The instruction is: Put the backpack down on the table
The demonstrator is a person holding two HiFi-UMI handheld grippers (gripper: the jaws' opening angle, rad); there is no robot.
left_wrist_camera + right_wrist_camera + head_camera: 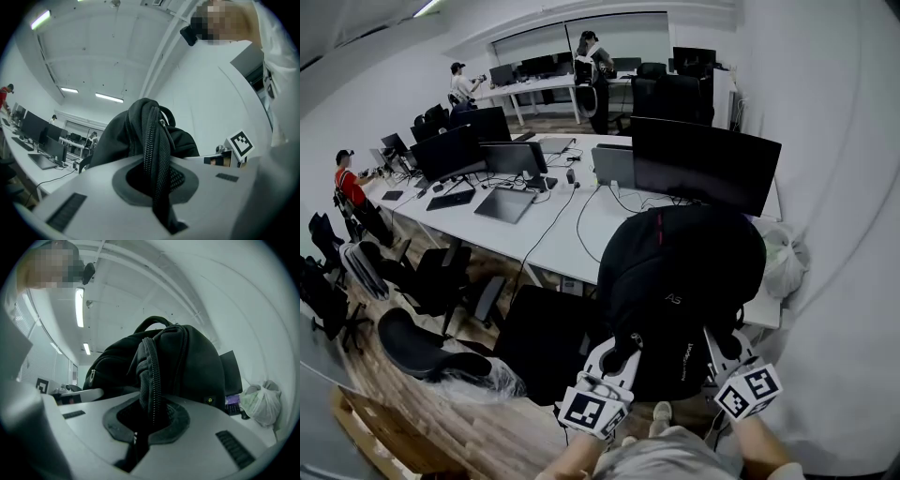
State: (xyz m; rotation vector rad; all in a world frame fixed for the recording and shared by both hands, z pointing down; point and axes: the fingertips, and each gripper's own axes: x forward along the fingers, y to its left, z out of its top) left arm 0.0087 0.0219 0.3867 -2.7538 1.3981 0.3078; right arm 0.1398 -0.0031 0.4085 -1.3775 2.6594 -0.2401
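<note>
A black backpack (680,281) hangs in the air between my two grippers, above the front edge of the white table (572,239). My left gripper (619,361) is shut on the bag's lower left side, with a zippered fold (157,154) pinched between its jaws. On the lower right side my right gripper (722,352) is shut on another zippered seam (152,385). The backpack (187,366) fills both gripper views, its top handle (152,323) standing up. Its underside is hidden.
A large dark monitor (703,164) stands on the table just behind the bag, with a laptop (614,167) and cables to its left. A white plastic bag (783,258) lies at the table's right end. Black office chairs (422,347) stand below left. People work at far desks.
</note>
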